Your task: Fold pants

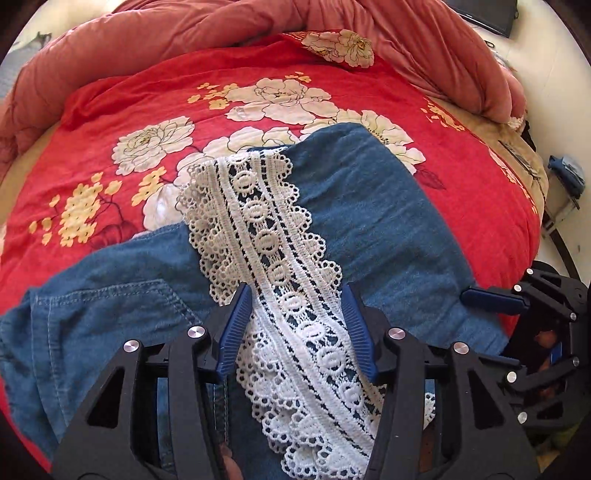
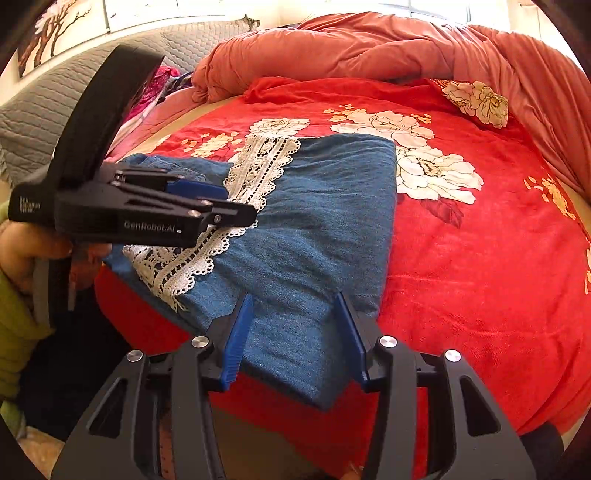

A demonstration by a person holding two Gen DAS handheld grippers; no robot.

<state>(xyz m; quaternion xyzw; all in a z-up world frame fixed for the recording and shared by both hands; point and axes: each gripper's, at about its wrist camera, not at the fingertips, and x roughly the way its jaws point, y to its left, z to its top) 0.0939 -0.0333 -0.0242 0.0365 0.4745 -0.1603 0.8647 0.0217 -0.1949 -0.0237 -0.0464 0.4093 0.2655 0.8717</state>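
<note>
the pants (image 1: pixel 373 221), blue denim with a wide band of white lace (image 1: pixel 280 266) running down them, lie folded on a red bedspread (image 1: pixel 122 107) printed with large cream flowers and small yellow blossoms, at the near edge of the bed. a pink-orange quilt (image 1: pixel 207 26) is bunched along the far side. in the left wrist view the left gripper (image 1: pixel 295 301) hangs over the lace band with its blue-padded fingers (image 1: pixel 236 325) standing apart, one on each side of the lace; the pads do not press on the cloth, and whether the tips touch it cannot be told. a stitched pocket seam of the denim shows near left. the right gripper (image 1: pixel 495 301) enters at the right edge of that view, low over the denim. in the right wrist view the right gripper (image 2: pixel 295 314) hovers at the near right corner of the folded denim, its jaws parted around that corner without pinching it. the left gripper's black body, seen from the side at left, bears the white lettering "genrobot.ai"; a smaller label on its handle is too small to read. a hand (image 2: pixel 26 251) grips that handle, with a green sleeve (image 2: pixel 16 321) below it. a grey quilted headboard (image 2: pixel 48 99) and a picture of branches (image 2: pixel 51 26) lie far left.
</note>
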